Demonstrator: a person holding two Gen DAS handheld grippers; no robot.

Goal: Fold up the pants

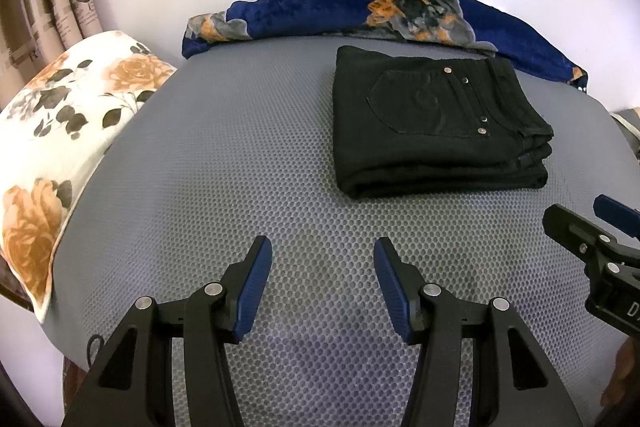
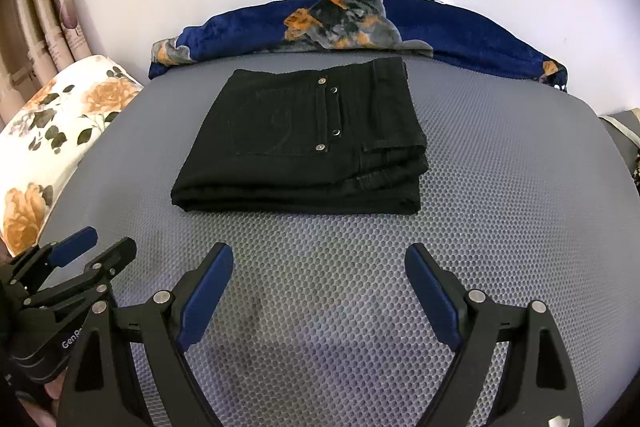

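Both grippers hang over bare grey dotted mat [image 1: 240, 163], nothing between the blue pads: left gripper [image 1: 323, 247] jaws parted, right gripper [image 2: 319, 254] jaws wider apart. One pair of black pants [image 2: 304, 143] lies folded into a layered stack beyond the fingertips, untouched, pocket face up, four rivets showing. Behind: one blue floral blanket [image 2: 460, 27]; one floral pillow [image 1: 60, 131] at left.

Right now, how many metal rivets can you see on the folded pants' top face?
4, on the black pants, along the pocket edge: one at the far end, two in the middle, one nearest the camera. Others may be hidden inside the folds.
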